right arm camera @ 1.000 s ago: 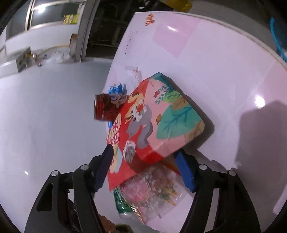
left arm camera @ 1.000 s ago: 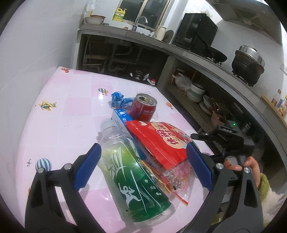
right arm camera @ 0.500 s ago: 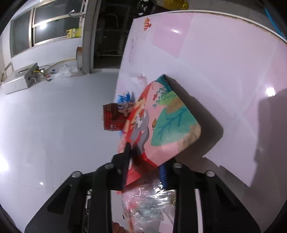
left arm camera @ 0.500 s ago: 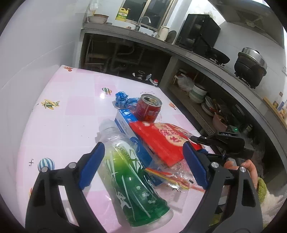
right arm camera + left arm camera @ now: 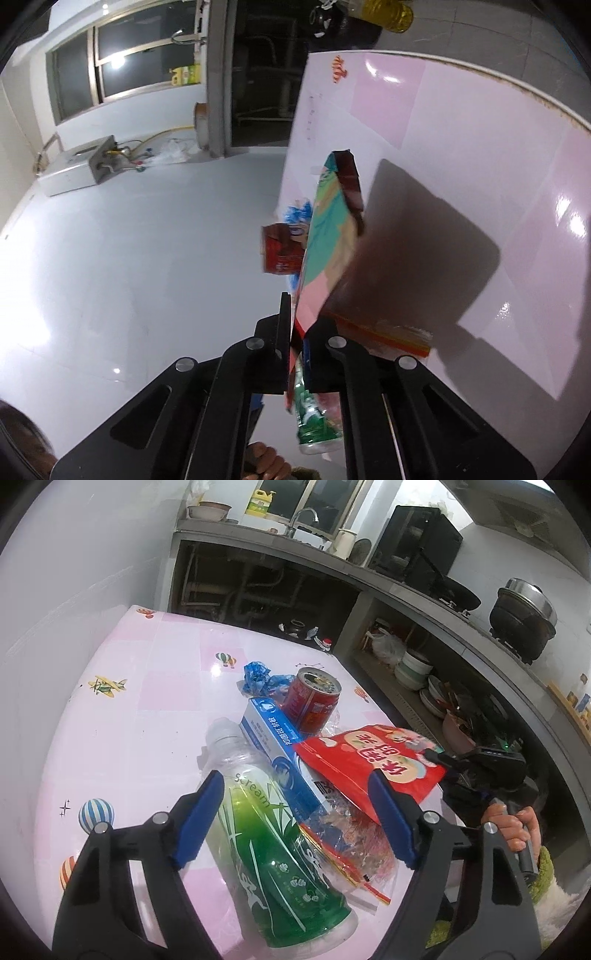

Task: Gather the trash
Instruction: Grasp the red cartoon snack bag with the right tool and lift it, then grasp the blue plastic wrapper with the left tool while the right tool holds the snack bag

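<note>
On the pink worktop (image 5: 147, 709), printed with small balloons and planes, a heap of trash lies near the front edge. Left hand-held gripper (image 5: 295, 812): blue pads apart, jaws closing, straddling the green drink bottle (image 5: 266, 834), which lies on its side with its neck pointing away. Pads not touching the bottle; the left pad sits just beside its shoulder, the right pad over a crumpled clear wrapper (image 5: 354, 834).

Right hand-held gripper (image 5: 295, 332): jaws together, clamped on the lower edge of the red snack bag (image 5: 373, 764). From the right wrist view the bag (image 5: 325, 251) is seen nearly edge-on, tilted up off the worktop, casting a dark shadow on the pink surface to its right. From the left wrist view the right hand-held gripper (image 5: 439, 760) meets the bag at its right corner; a hand (image 5: 513, 823) grips the handle, green cuff below it.

A blue-and-white toothpaste box (image 5: 277, 746) lies between bottle and bag, its near end tucked under the bag. Behind it, a red can (image 5: 314, 698) stands upright, open top showing. Just beyond the can, a crumpled blue wrapper (image 5: 262, 675).

Background: a grey kitchen counter with a black pot (image 5: 522, 614), stacked bowls on the shelf below.
</note>
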A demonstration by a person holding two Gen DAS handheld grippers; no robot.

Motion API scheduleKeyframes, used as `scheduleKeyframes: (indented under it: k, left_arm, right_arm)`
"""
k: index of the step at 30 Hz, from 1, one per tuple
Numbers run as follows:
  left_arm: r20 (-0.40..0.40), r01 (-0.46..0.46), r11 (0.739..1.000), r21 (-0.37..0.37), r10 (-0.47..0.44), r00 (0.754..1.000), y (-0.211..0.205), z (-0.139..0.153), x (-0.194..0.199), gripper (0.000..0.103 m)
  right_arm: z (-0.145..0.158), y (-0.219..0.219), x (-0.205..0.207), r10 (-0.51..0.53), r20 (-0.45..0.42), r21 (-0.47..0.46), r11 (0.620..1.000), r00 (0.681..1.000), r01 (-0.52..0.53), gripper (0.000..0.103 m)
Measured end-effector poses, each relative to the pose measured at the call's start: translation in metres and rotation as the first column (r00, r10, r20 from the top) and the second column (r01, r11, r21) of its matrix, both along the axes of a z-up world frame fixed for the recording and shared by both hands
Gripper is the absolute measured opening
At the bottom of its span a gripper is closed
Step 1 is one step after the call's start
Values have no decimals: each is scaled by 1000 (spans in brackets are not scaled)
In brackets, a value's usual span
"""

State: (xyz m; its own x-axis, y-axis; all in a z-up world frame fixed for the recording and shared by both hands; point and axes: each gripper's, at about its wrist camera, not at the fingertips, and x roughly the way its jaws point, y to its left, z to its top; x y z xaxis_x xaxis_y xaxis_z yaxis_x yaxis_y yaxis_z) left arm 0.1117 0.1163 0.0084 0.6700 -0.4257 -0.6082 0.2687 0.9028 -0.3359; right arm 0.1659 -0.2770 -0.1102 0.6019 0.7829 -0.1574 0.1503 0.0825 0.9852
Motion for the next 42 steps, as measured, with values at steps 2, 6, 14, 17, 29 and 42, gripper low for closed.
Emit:
scheduleKeyframes:
  k: [2, 6, 14, 17, 29, 42]
  left_arm:
    - [-5, 1, 1000, -3, -1, 1000, 0, 1, 2, 74]
    - [-3, -3, 1000, -12, 3, 1000, 2, 10, 12, 73]
    - [-81, -86, 996, 3, 86, 993, 5, 30, 87, 65]
    - [-173, -113, 994, 14, 114, 978, 1, 28, 135, 58]
    - [-526, -137, 990, -46, 92, 845, -34, -40, 287, 57]
    - [-611, -159, 982, 102, 188, 769, -51, -91, 330, 35]
  right_arm:
    - [2, -7, -4, 3, 10, 18, 1000, 1000, -3, 5]
    - [5, -22, -12, 1, 19, 38, 999, 1000, -2, 5]
    - [7, -57, -29, -41, 39, 84, 996, 998, 37, 5]
    - [9, -68, -37, -52, 58, 97, 994, 997, 46, 5]
    - [12, -90, -43, -72, 91, 126, 990, 993, 61, 5]
    - [12, -95, -43, -79, 107, 147, 987, 991, 63, 5]
